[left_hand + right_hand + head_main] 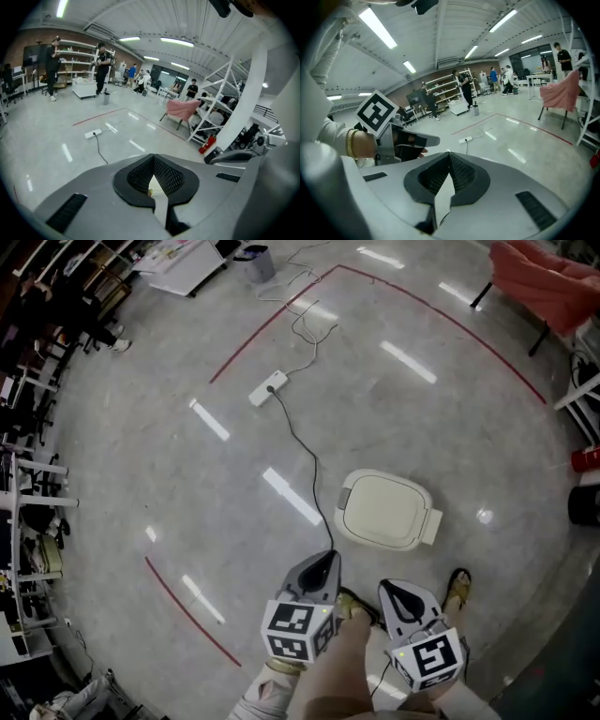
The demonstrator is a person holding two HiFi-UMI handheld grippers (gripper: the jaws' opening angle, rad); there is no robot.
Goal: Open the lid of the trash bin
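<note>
The trash bin point(384, 510) stands on the floor just ahead of me, seen from above, its cream lid lying flat and closed. Both grippers hover near my body, short of the bin and not touching it. My left gripper point(327, 561) points at the bin's near left corner with its jaws together and nothing held. My right gripper point(393, 590) sits a little lower and to the right, jaws also together and empty. In the left gripper view a sliver of the cream bin point(157, 188) shows under the closed left gripper point(153, 157). The right gripper point(449, 154) sees the left gripper point(415, 139) beside it.
A black cable runs from a white power strip point(268, 388) past the bin's left side. Red tape lines point(191, 615) mark the grey floor. A red-draped stand point(548, 282) is far right, shelving point(28, 512) lines the left, and a foot in a sandal point(458, 585) is near the bin.
</note>
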